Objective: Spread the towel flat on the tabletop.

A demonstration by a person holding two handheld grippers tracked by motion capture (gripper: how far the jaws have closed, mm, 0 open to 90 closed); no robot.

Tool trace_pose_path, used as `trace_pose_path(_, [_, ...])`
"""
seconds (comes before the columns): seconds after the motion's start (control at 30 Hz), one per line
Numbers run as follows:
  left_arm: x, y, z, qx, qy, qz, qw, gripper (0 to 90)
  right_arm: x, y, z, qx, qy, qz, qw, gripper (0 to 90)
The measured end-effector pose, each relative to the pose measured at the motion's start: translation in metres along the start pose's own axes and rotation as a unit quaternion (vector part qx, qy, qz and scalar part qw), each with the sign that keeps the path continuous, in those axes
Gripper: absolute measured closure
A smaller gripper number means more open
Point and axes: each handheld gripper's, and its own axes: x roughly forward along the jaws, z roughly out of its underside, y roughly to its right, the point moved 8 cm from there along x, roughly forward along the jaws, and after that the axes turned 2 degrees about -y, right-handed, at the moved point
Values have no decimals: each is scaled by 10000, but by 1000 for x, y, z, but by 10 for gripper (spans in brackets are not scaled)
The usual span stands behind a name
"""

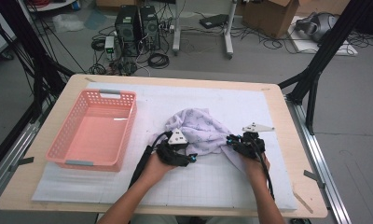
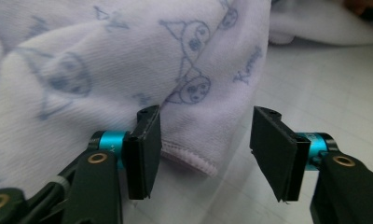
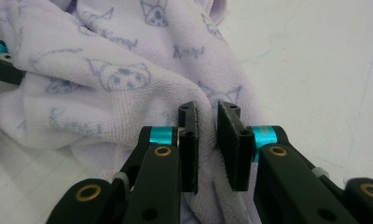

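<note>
Your right gripper [image 3: 207, 140] pinches the towel [image 1: 201, 130], left gripper [image 2: 203, 149] gapes at its hem ungripped; basket [image 1: 58, 140] empty, folding barely begun.

A light wooden table [image 1: 287, 140] carries a white gridded mat [image 1: 208, 179] over most of its top. On the mat, a pink slotted basket [image 1: 93, 130] sits at its left end, and a crumpled lilac printed towel [image 1: 201, 130] lies right of the basket, near the mat's middle.
</note>
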Motion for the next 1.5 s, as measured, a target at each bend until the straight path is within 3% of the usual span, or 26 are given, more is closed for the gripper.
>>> trace_pose_path(0.1, [12,2,1,148,-133,-154,9997,441,0,0,0,25,9,1,10000,776])
trace_pose_path(0.13, [14,2,1,306,-183,-269,9990,457,0,0,0,11,9,6,10000,774])
trace_pose_path(0.17, [14,0,1,377,-191,-420,9982,507,0,0,0,22,-7,5,10000,774])
trace_pose_path(0.2, [13,-1,0,317,-195,-465,9982,602,0,0,0,19,-10,-4,10000,773])
trace_pose_path(0.27, [10,-2,0,361,-244,-421,9982,813,-1,-1,0,26,-14,-20,10000,773])
trace_pose_path(0.3, [9,-1,0,327,-208,-394,9985,826,-1,-1,0,-36,0,-8,10000,773])
trace_pose_path(0.47, [-14,5,-2,102,140,18,9998,836,-8,-7,0,-213,-49,-19,9998,773])
trace_pose_path(0.57, [-28,8,-1,-5,318,194,9993,836,-12,-9,0,-284,-35,-47,9996,773])
trace_pose_path(0.63, [-46,9,3,-128,517,385,9978,836,-19,-15,3,-398,-13,-147,9991,772])
trace_pose_path(0.87, [-85,8,8,-264,896,401,9948,837,-30,-42,12,-729,-57,-554,9958,785])
trace_pose_path(1.1, [-117,7,9,-347,1225,438,9909,837,-50,-78,27,-1097,-146,-1230,9862,804])
trace_pose_path(1.17, [-116,1,7,-407,1230,351,9909,837,-54,-83,27,-1117,-114,-1387,9840,804])
trace_pose_path(1.27, [-105,-13,0,-563,1166,174,9914,837,-52,-81,22,-1052,-79,-1349,9852,803])
trace_pose_path(1.43, [-71,-41,-13,-802,909,-267,9923,837,-36,-63,9,-896,-78,-949,9914,802])
trace_pose_path(1.47, [-65,-46,-15,-801,856,-358,9925,836,-27,-53,6,-836,-118,-762,9935,802])
trace_pose_path(1.5, [-59,-50,-17,-857,852,-419,9918,836,-27,-53,6,-836,-118,-762,9935,802])
